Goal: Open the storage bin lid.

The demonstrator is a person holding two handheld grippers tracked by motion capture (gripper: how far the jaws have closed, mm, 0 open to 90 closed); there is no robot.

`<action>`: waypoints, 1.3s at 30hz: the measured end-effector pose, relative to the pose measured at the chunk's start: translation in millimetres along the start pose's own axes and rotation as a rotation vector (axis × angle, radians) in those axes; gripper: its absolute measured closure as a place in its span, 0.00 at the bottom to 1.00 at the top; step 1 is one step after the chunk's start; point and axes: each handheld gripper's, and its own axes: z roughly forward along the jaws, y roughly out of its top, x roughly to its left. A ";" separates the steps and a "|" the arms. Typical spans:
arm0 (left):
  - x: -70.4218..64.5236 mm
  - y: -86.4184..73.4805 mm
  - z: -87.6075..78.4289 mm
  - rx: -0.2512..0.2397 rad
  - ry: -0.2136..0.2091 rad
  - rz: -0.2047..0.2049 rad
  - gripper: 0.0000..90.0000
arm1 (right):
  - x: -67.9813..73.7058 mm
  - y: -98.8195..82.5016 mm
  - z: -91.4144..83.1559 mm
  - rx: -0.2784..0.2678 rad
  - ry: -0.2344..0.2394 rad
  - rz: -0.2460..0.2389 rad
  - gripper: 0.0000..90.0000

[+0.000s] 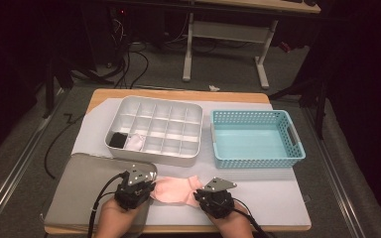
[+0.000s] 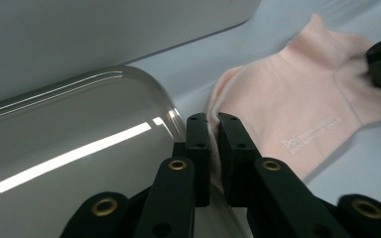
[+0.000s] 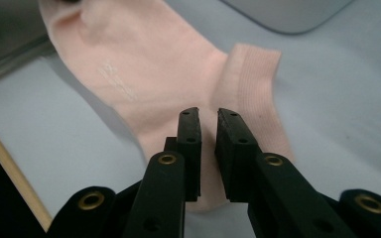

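High view: pink sock [image 1: 174, 190] flat on mat, near table edge | left gripper [image 2: 213, 121] clenched on toe edge | right gripper [image 3: 208, 116] nipping cuff end | hems to be kept level when folded.

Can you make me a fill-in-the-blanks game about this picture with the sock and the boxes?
1. The soft sock lying between the two black grippers is ____.
2. The empty plastic basket with little holes is light ____.
3. The white divided organiser tray stands to the ____ of that basket in the high view.
4. The left gripper pinches the sock's ____ end.

Missing words: pink; blue; left; toe
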 end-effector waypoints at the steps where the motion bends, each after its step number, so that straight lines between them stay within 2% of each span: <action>1: -1.1 1.1 -1.0 -0.004 0.005 0.007 0.93 | -0.6 -1.5 2.0 0.004 0.000 -0.003 0.90; 3: -5.3 5.0 -2.6 -0.012 -0.018 0.008 0.92 | -1.3 -2.8 1.9 -0.005 0.006 -0.001 0.89; 6: -11.1 10.9 -3.1 -0.024 -0.030 0.020 0.91 | -2.6 -2.6 -5.1 -0.016 -0.001 0.012 0.87; 10: -21.5 20.1 2.8 -0.032 -0.069 0.025 0.92 | -7.8 -5.7 -15.8 -0.040 -0.017 0.022 0.87; 11: -26.8 21.9 6.1 -0.048 -0.088 -0.010 0.92 | -8.5 -7.1 -17.7 -0.037 -0.022 0.025 0.87; 12: -29.7 24.0 8.9 -0.043 -0.090 0.004 0.92 | -9.6 -9.0 -19.2 -0.039 -0.023 0.029 0.87; 13: -31.3 26.2 11.2 -0.030 -0.090 0.041 0.93 | -11.0 -11.0 -20.6 -0.040 -0.025 0.033 0.87; 22: -65.2 43.0 40.1 -0.015 -0.138 0.110 0.94 | -23.5 -27.3 -34.9 -0.050 -0.052 0.076 0.87; 26: -76.9 51.2 46.4 -0.026 -0.151 0.133 0.94 | -26.8 -30.5 -39.4 -0.057 -0.054 0.088 0.87; 31: -84.6 60.2 40.4 -0.050 -0.166 0.153 0.94 | -26.2 -31.9 -38.5 -0.057 -0.041 0.081 0.87; 33: -87.4 63.0 38.9 -0.056 -0.187 0.152 0.94 | -26.6 -32.5 -37.1 -0.054 -0.044 0.081 0.87; 36: -93.2 64.6 40.8 -0.051 -0.203 0.166 0.94 | -29.8 -35.7 -36.3 -0.050 -0.054 0.096 0.87; 39: -98.7 63.9 51.8 -0.031 -0.209 0.177 0.94 | -32.7 -38.9 -37.5 -0.042 -0.063 0.111 0.87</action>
